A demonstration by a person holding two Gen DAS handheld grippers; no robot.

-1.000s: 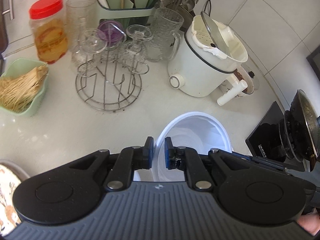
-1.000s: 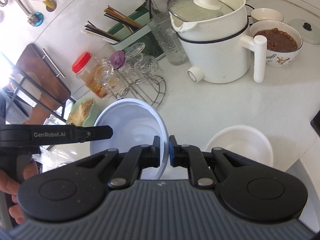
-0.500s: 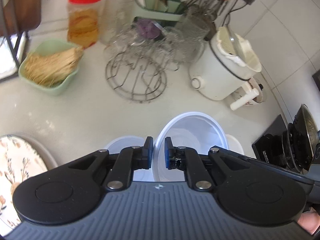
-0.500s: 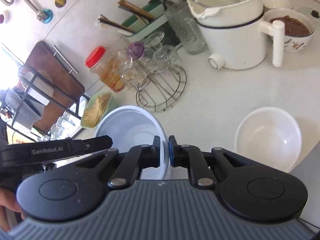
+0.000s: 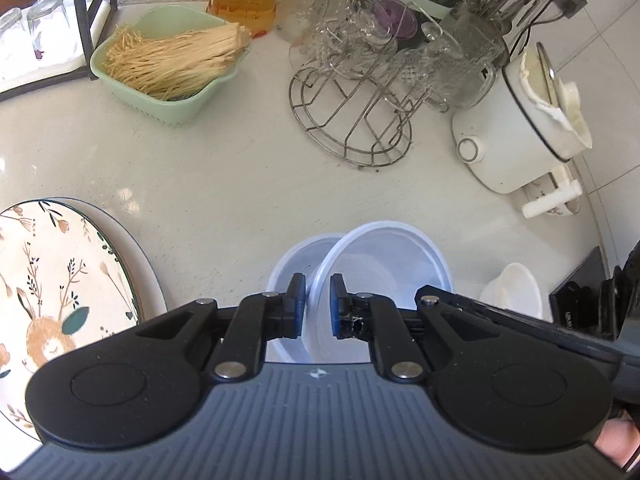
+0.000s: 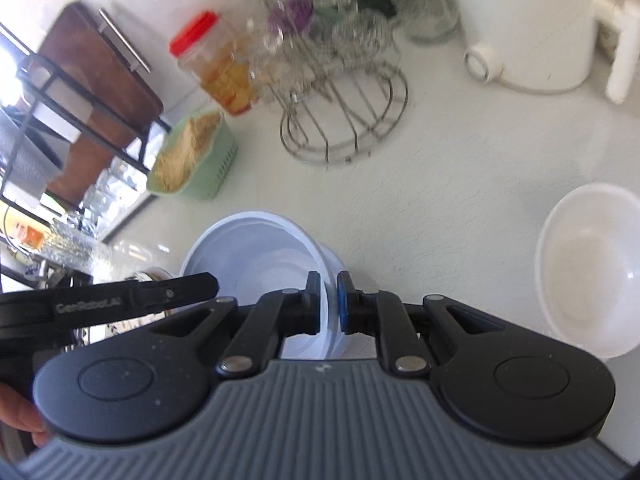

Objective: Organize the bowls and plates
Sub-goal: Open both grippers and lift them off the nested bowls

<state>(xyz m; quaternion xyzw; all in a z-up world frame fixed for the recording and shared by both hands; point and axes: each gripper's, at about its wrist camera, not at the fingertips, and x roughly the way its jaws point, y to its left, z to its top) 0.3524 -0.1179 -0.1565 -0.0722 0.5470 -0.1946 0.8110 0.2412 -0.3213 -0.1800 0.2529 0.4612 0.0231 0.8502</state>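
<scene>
A pale blue-white bowl (image 5: 384, 260) is gripped on opposite rims by both grippers and held above the counter. My left gripper (image 5: 317, 304) is shut on its near rim. My right gripper (image 6: 329, 300) is shut on the same bowl (image 6: 256, 252) at its other rim. A second pale bowl (image 5: 298, 258) lies just under and left of the held one; it also shows in the right wrist view (image 6: 334, 264). A cream bowl (image 6: 592, 268) sits on the counter to the right. A floral plate (image 5: 52, 280) lies at the left.
A wire glass rack (image 5: 356, 120) with glasses, a green basket of dry noodles (image 5: 168, 68), a red-lidded jar (image 6: 216, 68) and a white electric pot (image 5: 520, 132) stand at the back. A dark stove edge (image 5: 584, 296) is at the right.
Both grippers have carried the bowl back and leftward over the counter. The floral plate and the second pale bowl have come further into view, and the cream bowl now lies farther right.
</scene>
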